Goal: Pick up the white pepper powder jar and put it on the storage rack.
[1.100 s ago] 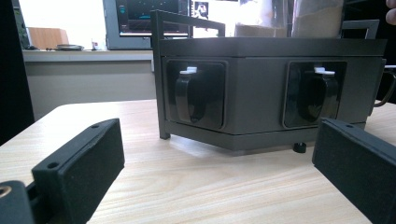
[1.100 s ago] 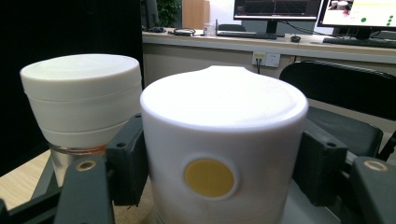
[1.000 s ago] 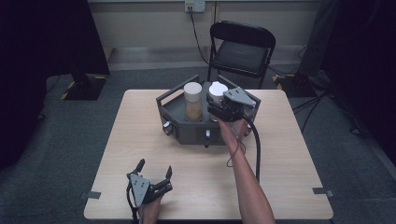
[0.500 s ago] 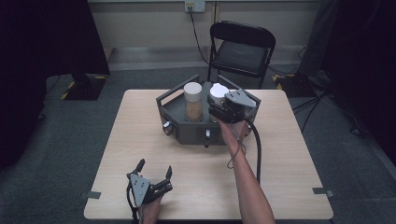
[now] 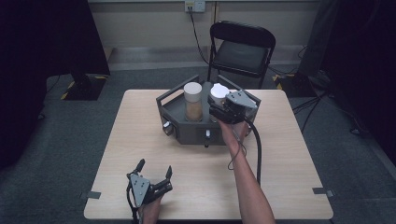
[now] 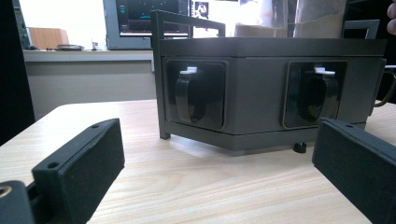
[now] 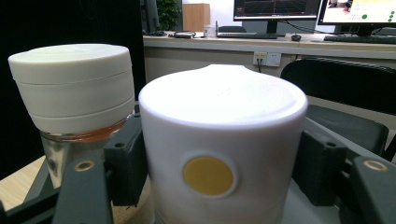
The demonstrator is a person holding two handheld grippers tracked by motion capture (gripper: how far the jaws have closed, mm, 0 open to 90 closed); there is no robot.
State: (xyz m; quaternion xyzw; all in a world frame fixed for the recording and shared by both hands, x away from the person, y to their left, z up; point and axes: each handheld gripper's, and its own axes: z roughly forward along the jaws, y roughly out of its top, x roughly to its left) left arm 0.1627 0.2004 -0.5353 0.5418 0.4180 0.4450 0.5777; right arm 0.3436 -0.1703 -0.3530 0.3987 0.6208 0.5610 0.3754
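My right gripper (image 5: 219, 109), forearm stretched forward over the table (image 5: 289, 154), clamps the white container (image 7: 219, 140) standing in the dark tray (image 5: 187, 133) (beside a white-lidded jar (image 5: 193, 100)). My left gripper (image 5: 154, 175) rests near the table's front edge, jaws spread, holding nothing.

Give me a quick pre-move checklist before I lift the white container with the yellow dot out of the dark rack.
1. Right gripper closed on the white container, fingers at both sides: ok.
2. Space above the container lid free: ok.
3. Gap to the neighbouring jar with granules: narrow but apart, ok.
4. Left gripper open, resting near the table edge, away from the rack: ok.
5. Container base free in its slot: cannot tell.
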